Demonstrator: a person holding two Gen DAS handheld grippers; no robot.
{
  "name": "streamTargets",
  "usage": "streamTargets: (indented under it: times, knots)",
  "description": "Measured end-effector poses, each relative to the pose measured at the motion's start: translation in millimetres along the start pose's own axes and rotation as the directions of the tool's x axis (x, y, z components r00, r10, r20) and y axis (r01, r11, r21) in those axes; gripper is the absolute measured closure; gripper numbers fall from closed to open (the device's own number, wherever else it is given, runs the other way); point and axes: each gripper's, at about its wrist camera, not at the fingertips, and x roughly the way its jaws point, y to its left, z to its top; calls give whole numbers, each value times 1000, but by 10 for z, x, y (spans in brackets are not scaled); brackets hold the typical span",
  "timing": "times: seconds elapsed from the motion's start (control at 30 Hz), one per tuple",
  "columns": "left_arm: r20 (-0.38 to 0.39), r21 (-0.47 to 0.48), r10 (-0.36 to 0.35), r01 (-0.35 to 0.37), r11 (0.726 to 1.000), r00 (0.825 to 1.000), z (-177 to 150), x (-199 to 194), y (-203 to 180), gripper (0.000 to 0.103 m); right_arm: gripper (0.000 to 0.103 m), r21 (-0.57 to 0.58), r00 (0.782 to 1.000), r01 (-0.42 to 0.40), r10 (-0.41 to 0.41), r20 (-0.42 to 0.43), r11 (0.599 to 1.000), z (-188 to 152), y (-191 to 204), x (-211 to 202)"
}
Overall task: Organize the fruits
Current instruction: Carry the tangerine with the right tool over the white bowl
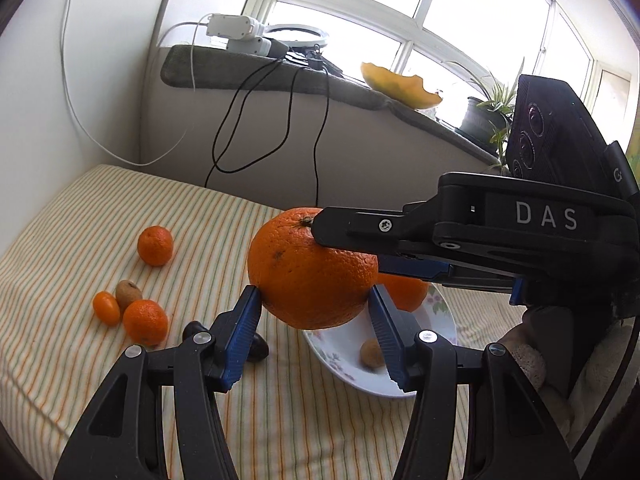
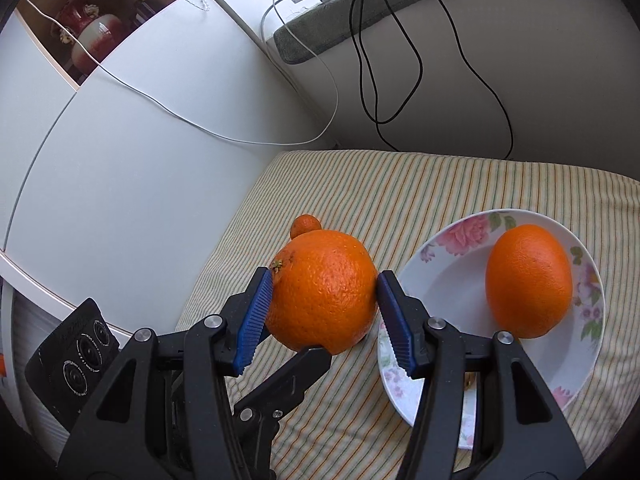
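Room: windowed corner, sill with power strips and dangling cables; white cabinet beside it.
Surface: striped cloth (image 1: 100,208) covers what carries the fruit; whether a desk or a bed lies under it I cannot tell.
Plate: flowered white plate (image 2: 440,252) near the window-side edge, holding one orange (image 2: 528,284) and, in the left view, a small brown fruit (image 1: 372,354).
Big orange: the large orange (image 1: 312,268) hangs above the cloth, just beside the plate's rim, its stem end turned toward the right tool's side.
Left tool: left tool (image 1: 316,332) has both blue pads pressed on the orange's lower flanks, gripping it.
Right tool: right tool (image 2: 324,312) brackets the same orange, pads against its sides; it appears to be clenched on it too.
Key relation: plate lies right of the orange in the right view, so the right hand looks nearer for the drop.
Loose fruit: two tangerines (image 1: 155,245), a kumquat (image 1: 106,308) and a brown fruit (image 1: 128,294) toward the cabinet-side edge.
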Motion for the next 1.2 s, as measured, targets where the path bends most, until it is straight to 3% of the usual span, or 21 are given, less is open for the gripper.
streamTargets:
  times: [0.33, 1.2]
  knots:
    - [-46, 15, -38, 38, 999, 998, -13, 239, -196, 48, 46, 33, 999, 34, -34, 8, 999, -38, -304, -75]
    - [-121, 19, -73, 76, 997, 990, 4, 418, -255, 48, 46, 26, 995, 104, -104, -12, 994, -100, -411, -96]
